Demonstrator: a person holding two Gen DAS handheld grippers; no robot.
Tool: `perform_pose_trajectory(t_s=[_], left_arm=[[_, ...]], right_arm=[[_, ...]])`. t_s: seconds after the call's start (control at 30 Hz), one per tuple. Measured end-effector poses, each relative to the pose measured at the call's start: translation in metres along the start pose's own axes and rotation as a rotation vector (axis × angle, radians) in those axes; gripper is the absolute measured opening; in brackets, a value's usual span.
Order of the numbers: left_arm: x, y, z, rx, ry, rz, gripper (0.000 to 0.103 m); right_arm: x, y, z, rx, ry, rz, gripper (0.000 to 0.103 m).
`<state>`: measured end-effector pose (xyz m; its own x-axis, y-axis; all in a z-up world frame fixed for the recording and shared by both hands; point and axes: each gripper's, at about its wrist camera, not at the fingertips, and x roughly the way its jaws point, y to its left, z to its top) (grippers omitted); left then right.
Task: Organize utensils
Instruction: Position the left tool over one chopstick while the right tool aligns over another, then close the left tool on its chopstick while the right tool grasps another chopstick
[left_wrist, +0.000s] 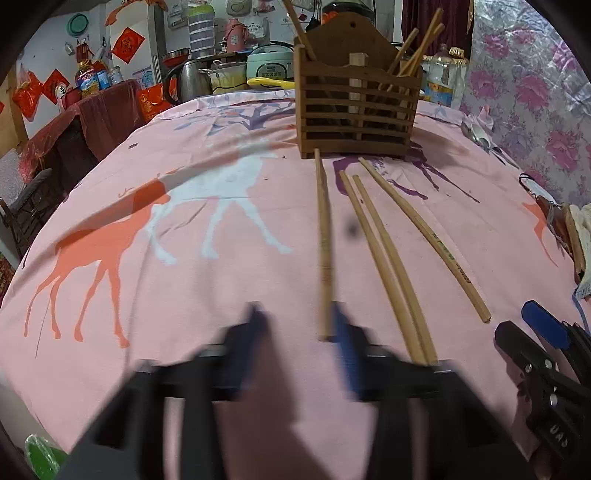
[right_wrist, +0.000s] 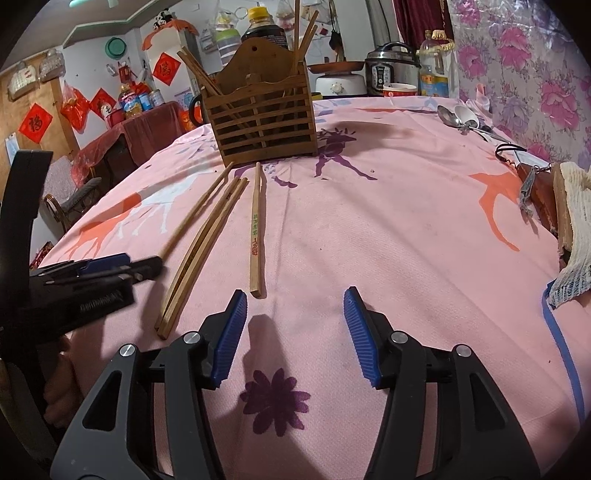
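left fingers: the left gripper (left_wrist: 295, 332) is motion-blurred in its own view, the blue fingers (left_wrist: 345, 347) still have a gap, and one chopstick (left_wrist: 324, 251) runs up along the inside of the right-hand one. Can't honestly tell if it's pinched or just lying there.
right fingers: the right gripper (right_wrist: 295, 332) is about half open with nothing between the fingers (right_wrist: 231, 336), hanging over bare cloth at the near edge.
loose chopsticks: four on the table (right_wrist: 406, 229). Besides the one at the left gripper, a touching pair (left_wrist: 384, 266) just to its right, then a single printed chopstick (left_wrist: 424, 236) further right, all pointing toward the holder.
holder: the slatted wooden utensil holder (left_wrist: 356, 107) stands upright at the far side, several chopsticks already sticking out of it.
spoons: metal spoons (right_wrist: 461, 118) lie far right, well apart from the chopsticks.
cloth: pink tablecloth with deer print (left_wrist: 110, 258) covers the whole table.
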<state>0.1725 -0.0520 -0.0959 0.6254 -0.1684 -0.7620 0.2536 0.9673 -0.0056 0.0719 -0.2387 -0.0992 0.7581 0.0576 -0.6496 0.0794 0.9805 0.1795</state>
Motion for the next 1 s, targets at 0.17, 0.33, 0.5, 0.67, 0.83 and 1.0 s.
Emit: perform_pose_trajectory(t_s=[0.17,0.33,0.5,0.67,0.83,1.0], left_arm=[[-0.013,0.023,-0.012,-0.046,-0.001,-0.038,0.010],[-0.016,0.029,-0.013,-0.085,-0.007,-0.070,0.030],[-0.007,0.018,-0.005,-0.069,-0.022,-0.035,0.042],[-0.010,0.029,-0.008,-0.086,-0.029,-0.037,0.015],[-0.012,0.037,-0.010,-0.113,-0.023,-0.063,0.014],[-0.012,0.036,-0.010,-0.107,-0.028,-0.056,0.015]], right_arm=[[0.000,0.000,0.000,0.001,0.000,0.000,0.054],[0.000,0.000,0.000,0.000,-0.001,0.000,0.054],[-0.001,0.000,0.000,-0.003,-0.006,-0.007,0.054],[-0.004,0.006,0.002,-0.023,-0.007,0.003,0.054],[-0.006,0.021,0.005,-0.083,-0.017,0.009,0.050],[0.008,0.032,0.016,-0.107,0.037,0.015,0.032]])
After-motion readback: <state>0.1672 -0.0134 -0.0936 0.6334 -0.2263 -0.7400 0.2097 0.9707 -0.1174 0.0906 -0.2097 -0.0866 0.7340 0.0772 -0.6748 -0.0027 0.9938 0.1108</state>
